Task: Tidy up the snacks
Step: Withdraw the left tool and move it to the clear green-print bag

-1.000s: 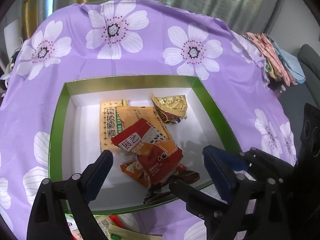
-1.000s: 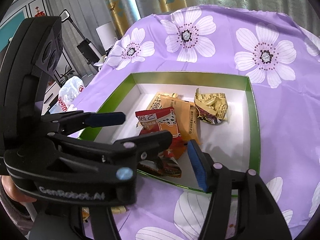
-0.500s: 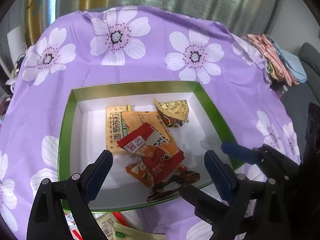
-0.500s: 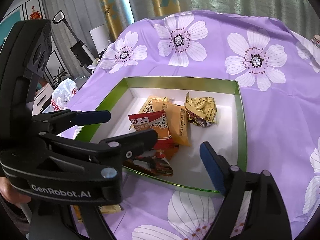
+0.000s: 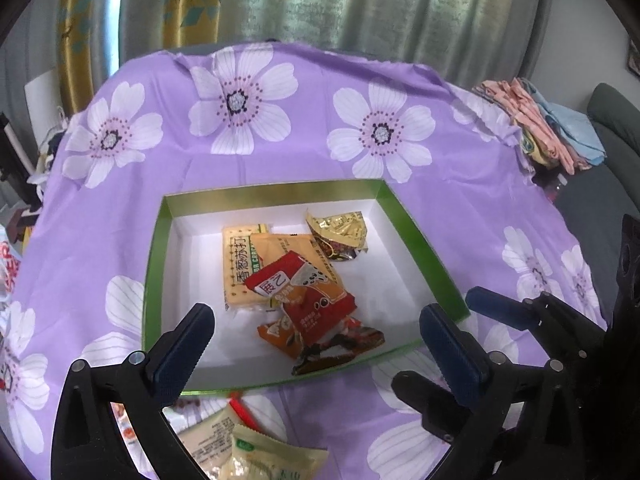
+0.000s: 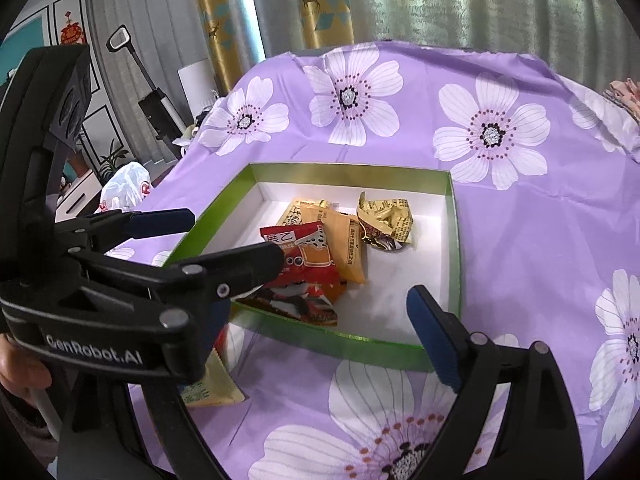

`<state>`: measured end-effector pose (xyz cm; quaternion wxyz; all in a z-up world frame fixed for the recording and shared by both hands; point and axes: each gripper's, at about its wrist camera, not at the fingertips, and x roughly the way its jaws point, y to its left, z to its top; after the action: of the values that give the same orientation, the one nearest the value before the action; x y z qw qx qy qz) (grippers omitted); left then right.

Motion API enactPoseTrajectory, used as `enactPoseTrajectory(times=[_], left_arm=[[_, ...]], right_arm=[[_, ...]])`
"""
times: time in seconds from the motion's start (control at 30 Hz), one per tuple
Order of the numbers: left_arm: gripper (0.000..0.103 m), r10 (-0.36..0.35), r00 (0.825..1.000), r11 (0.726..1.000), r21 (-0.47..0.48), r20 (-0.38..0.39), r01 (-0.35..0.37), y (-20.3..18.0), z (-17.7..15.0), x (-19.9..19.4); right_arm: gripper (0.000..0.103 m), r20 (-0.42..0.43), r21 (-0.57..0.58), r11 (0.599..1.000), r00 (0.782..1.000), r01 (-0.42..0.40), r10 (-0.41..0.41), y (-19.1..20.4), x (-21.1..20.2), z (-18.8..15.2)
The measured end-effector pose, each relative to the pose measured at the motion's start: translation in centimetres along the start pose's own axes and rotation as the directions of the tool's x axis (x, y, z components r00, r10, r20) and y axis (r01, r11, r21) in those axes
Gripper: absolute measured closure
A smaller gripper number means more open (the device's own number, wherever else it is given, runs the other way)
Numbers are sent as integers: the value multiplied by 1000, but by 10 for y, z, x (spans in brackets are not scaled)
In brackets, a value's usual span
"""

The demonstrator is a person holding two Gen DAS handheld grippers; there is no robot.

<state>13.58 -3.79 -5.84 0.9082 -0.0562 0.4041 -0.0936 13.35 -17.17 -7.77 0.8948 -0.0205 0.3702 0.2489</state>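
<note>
Purple flowered cloth (image 5: pixel 280 160) covered the table. On it sat a green-rimmed box (image 5: pixel 154 264) holding a pile of snack packets (image 5: pixel 296 280). Just before the box, the left gripper (image 5: pixel 316 340) and right gripper (image 6: pixel 340 280) hovered, jaws opening wide, nothing between them.

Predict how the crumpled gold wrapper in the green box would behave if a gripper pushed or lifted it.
The crumpled gold wrapper looks thin and creased, so it would probably flex and crush rather than stay stiff. It seems light, so a push would likely slide it across the white floor of the green box. Its faceted shape looks unlikely to roll.
</note>
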Motion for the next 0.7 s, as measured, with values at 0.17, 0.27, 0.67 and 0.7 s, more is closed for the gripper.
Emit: enactPoseTrajectory(times=[0.17,0.27,0.67,0.7], left_arm=[[1,11,999,1000,19,43,-12,-7,-11,-25],[1,11,998,1000,26,63,-13,-9,-21,-41],[1,13,996,999,-36,83,-10,0,-70,-91],[1,13,997,999,-43,81,-9,2,-73,-93]], right_arm=[[12,29,3,1000,1000,-10,10,4,-24,-10],[12,41,10,1000,999,-15,14,6,-38,-18],[12,41,-1,998,997,-65,65,27,-74,-59],[12,36,-1,998,997,-68,68,28,-74,-63]])
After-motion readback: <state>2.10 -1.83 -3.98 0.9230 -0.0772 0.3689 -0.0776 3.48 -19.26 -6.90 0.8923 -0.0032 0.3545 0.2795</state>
